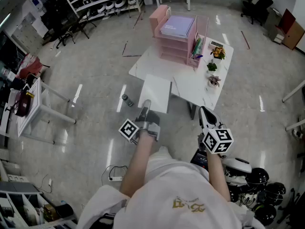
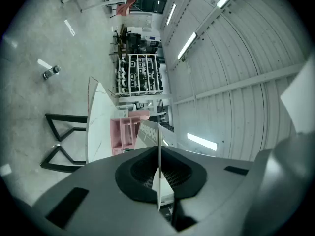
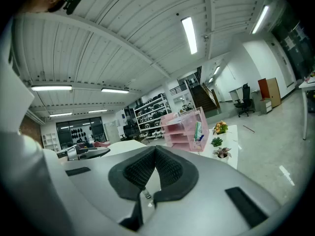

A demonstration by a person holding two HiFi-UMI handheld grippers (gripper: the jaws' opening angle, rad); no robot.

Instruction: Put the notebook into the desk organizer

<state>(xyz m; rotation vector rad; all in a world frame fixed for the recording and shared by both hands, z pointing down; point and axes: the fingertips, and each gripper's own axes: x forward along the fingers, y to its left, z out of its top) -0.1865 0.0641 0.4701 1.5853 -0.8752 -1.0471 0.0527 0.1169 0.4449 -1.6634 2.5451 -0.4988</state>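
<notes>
Pinches white notebook [image 1: 156, 92] in left gripper [image 1: 145, 104]; holds right gripper [image 1: 204, 112] closed, empty; faces pink desk organizer [image 1: 176, 38] at 12 o'clock.

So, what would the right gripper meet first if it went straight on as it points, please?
Probably the near edge of the white table, short of the pink desk organizer; how high the right gripper sits is unclear.

The notebook [image 2: 147, 134] cover carries one printed word, seemingly "Notebook"; no other text is legible
</notes>
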